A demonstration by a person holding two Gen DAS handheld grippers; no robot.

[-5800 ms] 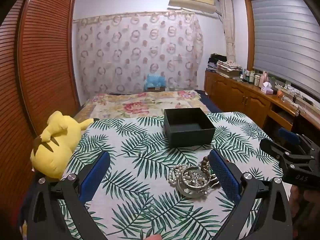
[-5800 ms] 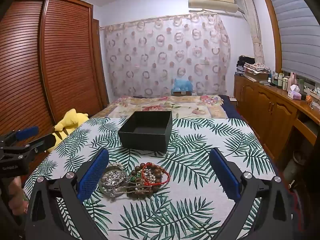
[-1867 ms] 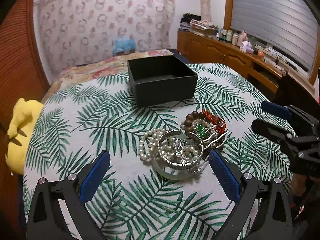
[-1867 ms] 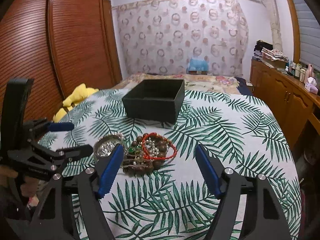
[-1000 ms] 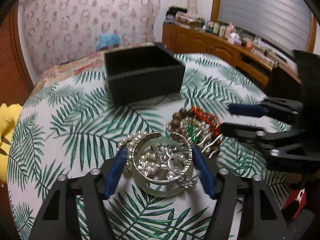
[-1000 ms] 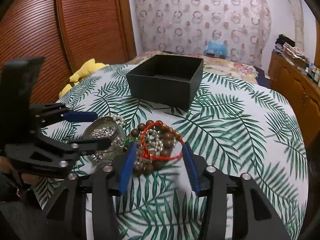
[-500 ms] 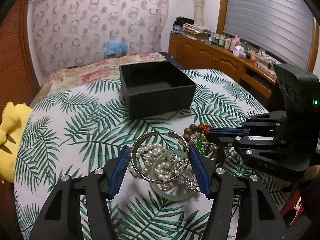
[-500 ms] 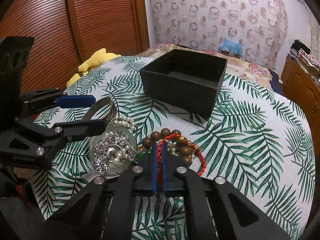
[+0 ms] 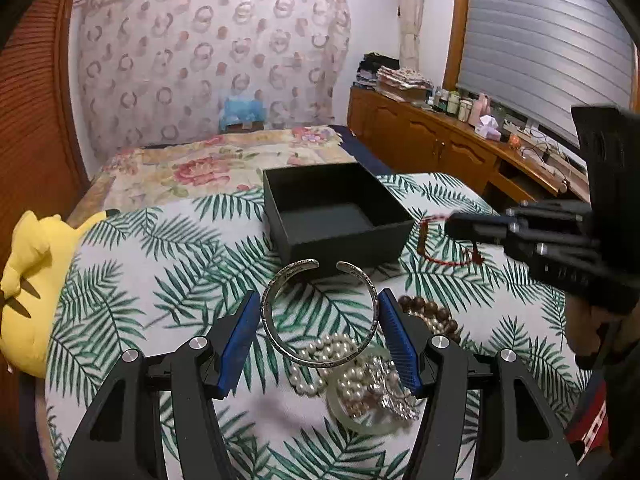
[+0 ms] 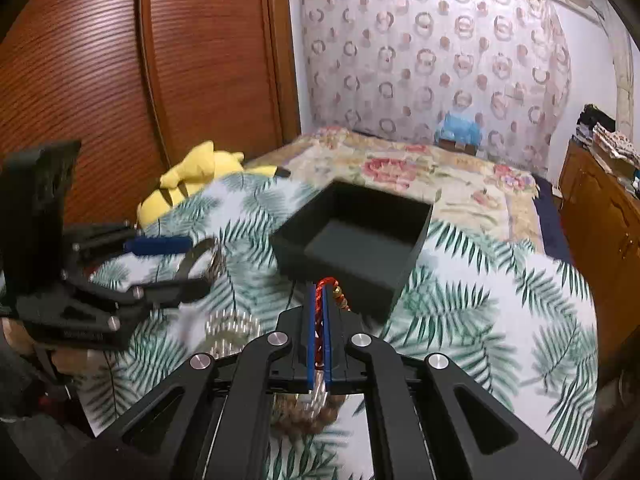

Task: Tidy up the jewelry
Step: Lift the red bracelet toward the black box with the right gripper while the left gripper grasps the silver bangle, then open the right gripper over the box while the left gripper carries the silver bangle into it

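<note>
Jewelry is split three ways right now: one silver cuff bangle point(image 9: 320, 316) clamped across its width between my left gripper point(image 9: 319, 334) pads, one red cord bracelet point(image 10: 320, 300) pinched in my right gripper point(image 10: 319, 334), whose pads are pressed together on the cord, and a pile lying on the palm-leaf tablecloth point(image 9: 160, 280) below and just right of the left tool. In that pile I count one pearl strand point(image 9: 320, 350), one pale jade bangle point(image 9: 360, 416) with silvery chain heaped in it, and one brown wooden bead bracelet point(image 9: 430, 314). The one black box point(image 9: 336, 216) sits open and empty, directly ahead of both tools. The cuff lies flat, its open gap pointing forward at the box's near wall, so I judge a lift and a short forward carry would clear the rim. The red cord hangs just short of the box's near corner, so my right hand looks nearer the drop. One yellow plush point(image 9: 28, 280) lies far left of the left tool.
</note>
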